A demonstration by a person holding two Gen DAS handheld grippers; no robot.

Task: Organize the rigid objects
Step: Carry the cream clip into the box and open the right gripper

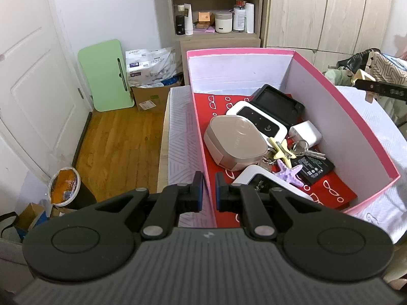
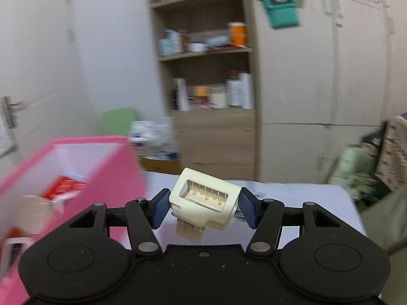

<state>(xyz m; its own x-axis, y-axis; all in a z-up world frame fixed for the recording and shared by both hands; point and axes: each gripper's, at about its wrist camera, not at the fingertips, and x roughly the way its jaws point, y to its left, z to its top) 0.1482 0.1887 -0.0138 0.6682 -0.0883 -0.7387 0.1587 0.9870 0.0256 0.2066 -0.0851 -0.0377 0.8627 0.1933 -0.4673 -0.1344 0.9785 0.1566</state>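
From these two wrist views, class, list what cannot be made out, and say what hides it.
- Left wrist view: the near white device is partly covered by the left gripper; its label is unreadable.
- Left wrist view: the keys lie partly under the yellow clip.
- Right wrist view: pink box contents are motion-blurred.
- Right wrist view: shelf bottles have illegible labels.

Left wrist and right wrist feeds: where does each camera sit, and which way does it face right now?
Left wrist: rides the left gripper, looking along its jaws, which straddle the pink box's near-left wall, at the gadgets inside; own jaws and linkage show.
Right wrist: rides the right gripper, raised over the white table, facing the shelf; jaws clamp a cream hair clip.
Shared: box, shelf unit, wardrobe, green board; the left view catches the clip at far right.
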